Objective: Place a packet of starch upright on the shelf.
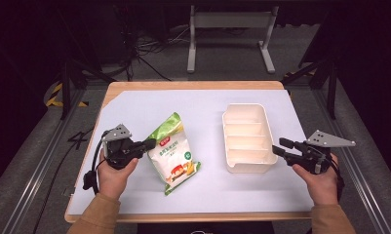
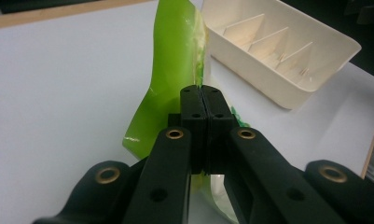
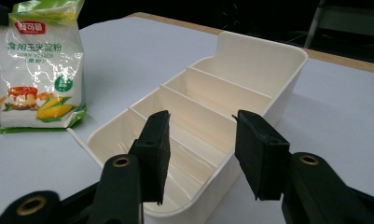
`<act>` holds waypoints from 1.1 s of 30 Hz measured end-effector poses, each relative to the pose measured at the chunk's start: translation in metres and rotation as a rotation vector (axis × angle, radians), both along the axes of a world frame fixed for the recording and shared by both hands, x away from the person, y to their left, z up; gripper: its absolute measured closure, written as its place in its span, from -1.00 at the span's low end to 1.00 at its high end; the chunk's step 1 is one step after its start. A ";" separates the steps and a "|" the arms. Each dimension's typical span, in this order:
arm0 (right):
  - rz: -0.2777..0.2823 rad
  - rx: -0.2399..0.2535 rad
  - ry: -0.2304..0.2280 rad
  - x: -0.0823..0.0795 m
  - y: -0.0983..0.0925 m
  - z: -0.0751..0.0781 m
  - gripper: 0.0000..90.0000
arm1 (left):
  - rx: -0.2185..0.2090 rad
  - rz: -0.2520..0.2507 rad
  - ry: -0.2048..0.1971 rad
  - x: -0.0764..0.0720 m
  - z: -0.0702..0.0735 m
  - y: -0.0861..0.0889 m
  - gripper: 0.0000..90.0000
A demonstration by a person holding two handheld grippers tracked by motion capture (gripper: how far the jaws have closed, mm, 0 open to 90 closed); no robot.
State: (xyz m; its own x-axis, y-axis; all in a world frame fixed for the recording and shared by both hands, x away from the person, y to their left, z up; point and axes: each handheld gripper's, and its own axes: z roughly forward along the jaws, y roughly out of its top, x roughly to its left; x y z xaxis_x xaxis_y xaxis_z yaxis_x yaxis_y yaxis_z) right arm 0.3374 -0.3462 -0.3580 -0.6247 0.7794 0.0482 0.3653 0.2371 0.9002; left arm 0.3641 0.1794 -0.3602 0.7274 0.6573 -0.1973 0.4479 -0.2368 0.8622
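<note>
Bag: glossy crinkly plastic film, green and white. Bin: smooth cream plastic w/ slight sheen. Table: wood edge, matt white sheet on top. Gripper pads: matt black plastic, brass-look rivets.

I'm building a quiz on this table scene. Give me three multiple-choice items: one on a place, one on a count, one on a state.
1. Where does the bag lie relative to the bin, in the high view?
A. To its left
B. Inside it
C. To its right

2. How many compartments does the bin have?
A. Two
B. Four
C. Six

3. What is the left tool doing?
A. Standing open above the bin
B. Shut on the bag's edge
C. Lying on the table, unheld

Answers:
1. A: the high view shows the bag on the white sheet, left of the bin and apart from it.
2. B: three dividers split the bin into four.
3. B: the left gripper view shows its jaws pressed together on the green edge of the bag.
</note>
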 end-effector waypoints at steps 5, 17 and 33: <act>0.015 -0.010 -0.013 -0.002 0.003 0.003 0.26 | 0.005 -0.013 -0.046 -0.008 0.010 -0.001 0.99; 0.071 -0.024 -0.002 -0.004 0.018 0.007 0.32 | 0.021 -0.037 -0.120 -0.024 0.030 0.001 1.00; 0.270 -0.067 -0.021 -0.010 0.084 0.027 0.23 | -0.019 -0.087 -0.160 -0.036 0.051 0.003 1.00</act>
State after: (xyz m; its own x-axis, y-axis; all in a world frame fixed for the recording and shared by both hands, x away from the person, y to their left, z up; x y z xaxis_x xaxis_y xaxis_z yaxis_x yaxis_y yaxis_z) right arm 0.3277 -0.2627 -0.3314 -0.8103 0.5859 -0.0130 0.2622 0.3823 0.8861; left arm 0.3280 0.1825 -0.3088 0.8043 0.5880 -0.0858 0.2829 -0.2518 0.9255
